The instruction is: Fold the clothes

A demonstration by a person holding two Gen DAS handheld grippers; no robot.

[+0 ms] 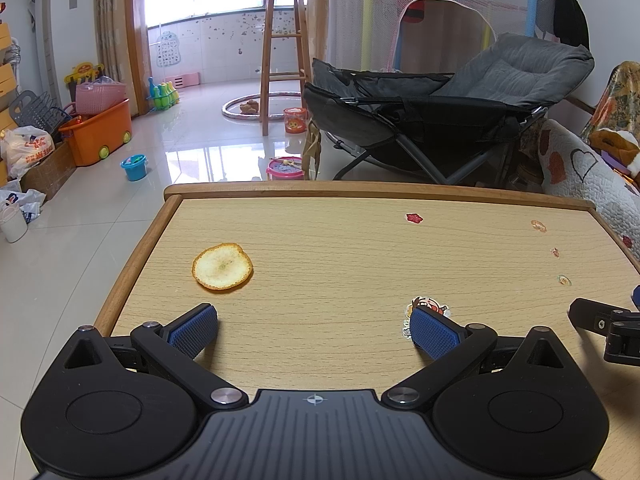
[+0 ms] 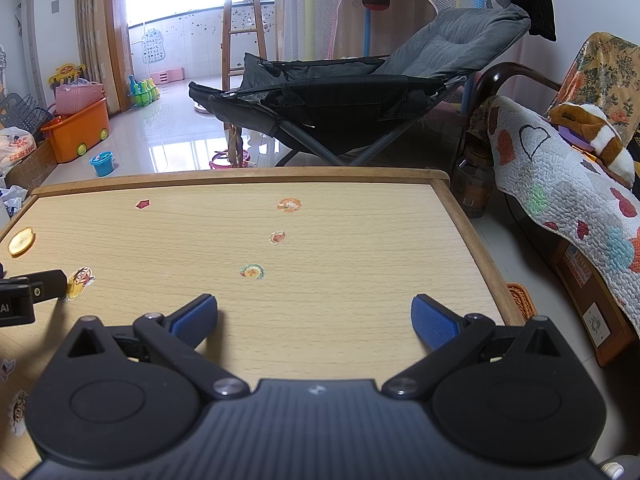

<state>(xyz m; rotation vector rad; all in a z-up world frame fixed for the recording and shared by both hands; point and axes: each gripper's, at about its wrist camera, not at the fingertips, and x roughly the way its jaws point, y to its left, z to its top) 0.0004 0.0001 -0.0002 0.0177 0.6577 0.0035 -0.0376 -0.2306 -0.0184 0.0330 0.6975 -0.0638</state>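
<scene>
No garment is seen on the wooden table point(image 1: 360, 264) in either wrist view, so folding is judged not yet begun, or else finished with the clothes carried off; which of these cannot be told. Where the clothes lie cannot be told either: only laundry hung at the bright window, at twelve o'clock in the left view, is made out.

The tabletop is occupied by an orange peel point(image 1: 222, 266) at ten o'clock from the left gripper point(image 1: 314, 330), and by small stickers point(image 2: 252, 271) at twelve o'clock from the right gripper point(image 2: 314, 320).

Both grippers are held spread to their widest, tilted down over the table. Nothing is pinched or touched by the blue pads point(image 2: 434, 326); only bare wood is seen between them.
</scene>
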